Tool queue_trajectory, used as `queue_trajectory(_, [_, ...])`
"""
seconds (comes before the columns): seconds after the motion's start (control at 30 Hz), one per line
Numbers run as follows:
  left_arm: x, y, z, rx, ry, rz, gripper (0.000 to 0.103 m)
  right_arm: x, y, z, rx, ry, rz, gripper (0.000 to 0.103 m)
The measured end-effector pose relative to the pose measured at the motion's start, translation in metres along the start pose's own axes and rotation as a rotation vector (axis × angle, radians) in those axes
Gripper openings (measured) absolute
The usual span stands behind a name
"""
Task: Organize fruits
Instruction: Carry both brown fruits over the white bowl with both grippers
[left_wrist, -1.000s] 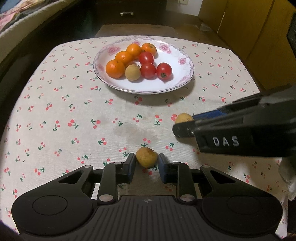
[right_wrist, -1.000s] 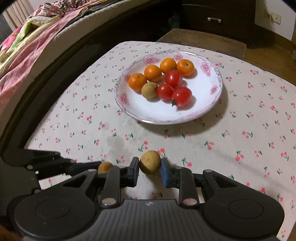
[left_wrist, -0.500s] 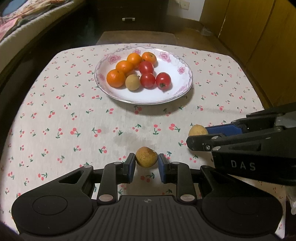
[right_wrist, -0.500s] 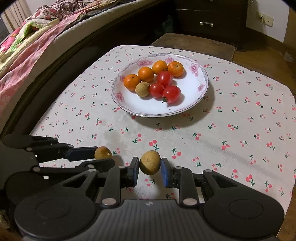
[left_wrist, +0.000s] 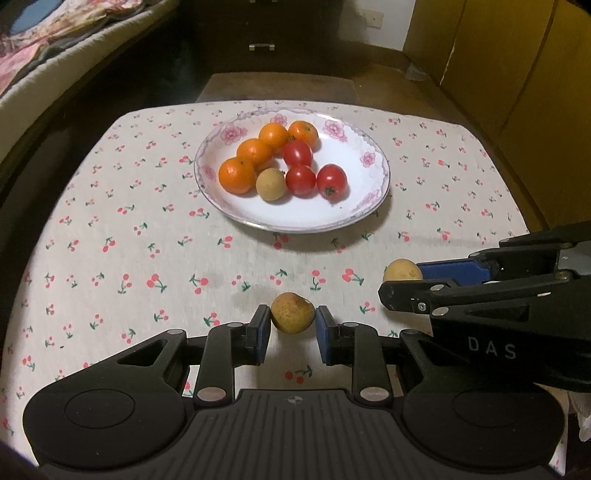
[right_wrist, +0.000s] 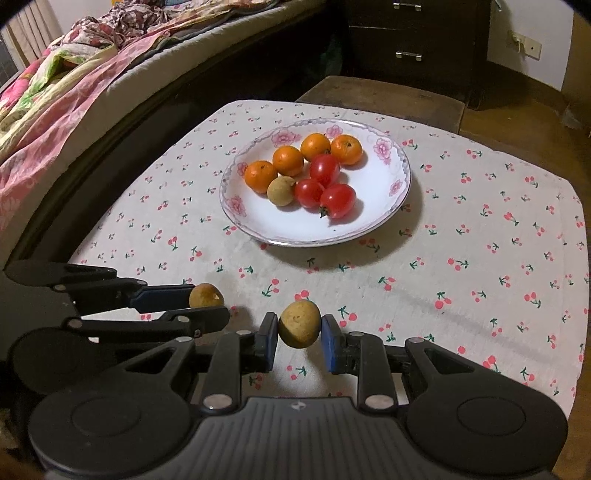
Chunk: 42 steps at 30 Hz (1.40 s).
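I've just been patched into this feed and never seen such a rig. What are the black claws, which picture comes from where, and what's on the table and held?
There is no robot arm here: a person holds a two-finger claw in each hand, each with a camera looking along its fingers. In the left wrist view, the left claw pinches a small brown fruit; the right claw enters from the side. In the right wrist view, the right claw grips a second brown fruit. Ahead, on the cherry-print tablecloth, a flowered plate holds four oranges, three tomatoes and one more brown fruit.

Left tool (left_wrist: 291, 329) and right tool (right_wrist: 298, 339), side by side, both apparently clamped.
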<state>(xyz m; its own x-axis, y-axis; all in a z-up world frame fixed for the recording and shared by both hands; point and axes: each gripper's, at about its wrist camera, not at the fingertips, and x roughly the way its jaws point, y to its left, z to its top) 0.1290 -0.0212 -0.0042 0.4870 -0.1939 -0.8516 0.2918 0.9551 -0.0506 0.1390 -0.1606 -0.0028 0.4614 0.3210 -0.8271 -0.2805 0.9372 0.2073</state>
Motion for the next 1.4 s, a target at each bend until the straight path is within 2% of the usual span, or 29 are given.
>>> queue_trajectory(0.43, [0.0, 0.001, 0.02, -0.007, -0.034, 0.013, 0.034, -0.004, -0.005, 0.016, 0.014, -0.039, -0.003, 0.026])
queue_trajectory(0.87, [0.009, 0.003, 0.058, -0.001, -0.075, 0.042, 0.032, 0.002, -0.02, 0.053, 0.046, -0.086, 0.008, 0.026])
queue_trajectory(1.4, [0.036, 0.013, 0.081, -0.056, -0.053, 0.03, 0.032, 0.031, -0.041, 0.078, 0.089, -0.085, 0.05, 0.027])
